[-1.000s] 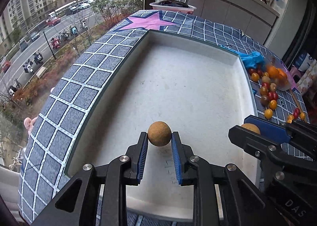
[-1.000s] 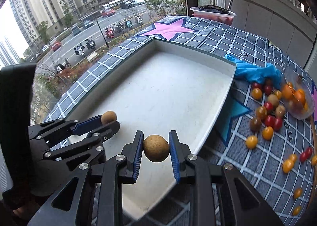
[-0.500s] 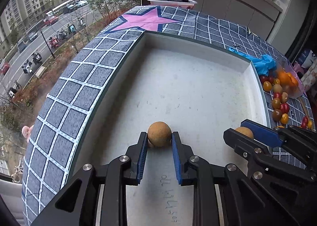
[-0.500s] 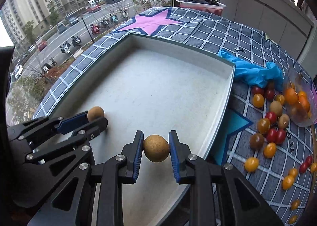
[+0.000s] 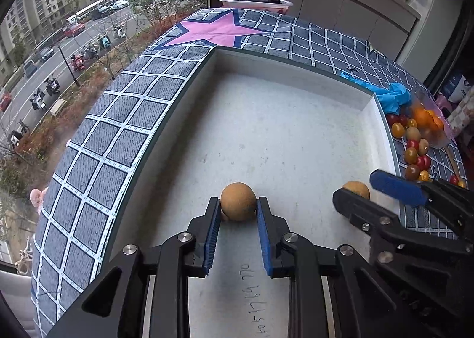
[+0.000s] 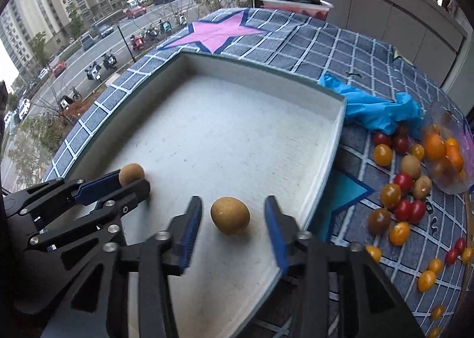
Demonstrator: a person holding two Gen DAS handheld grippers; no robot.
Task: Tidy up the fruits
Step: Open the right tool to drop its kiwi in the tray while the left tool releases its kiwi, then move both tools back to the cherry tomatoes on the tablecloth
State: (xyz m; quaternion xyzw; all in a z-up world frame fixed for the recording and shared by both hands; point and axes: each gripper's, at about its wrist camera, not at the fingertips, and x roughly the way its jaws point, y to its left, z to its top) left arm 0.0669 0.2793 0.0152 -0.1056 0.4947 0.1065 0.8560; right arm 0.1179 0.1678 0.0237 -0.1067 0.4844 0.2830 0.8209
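Matt white tray [image 5: 296, 77]; woven checked cloth [image 5: 124, 113].

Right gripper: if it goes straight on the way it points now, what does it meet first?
Probably the brown fruit lying between its opening jaws, apart from both; past it, the white tray floor.

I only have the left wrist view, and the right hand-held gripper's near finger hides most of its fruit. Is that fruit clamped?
Observer: No. In the right wrist view the right hand-held gripper is opening, and the brown fruit lies on the tray floor with a gap at each pad.
Operator: Where is it against the tray's wall?
Observer: Inside, near the right-hand wall but apart from it.
Operator: Any loose fruit my view cuts off?
Observer: Yes, several small yellow tomatoes lie on the checked cloth, closer to the camera than the main cluster.
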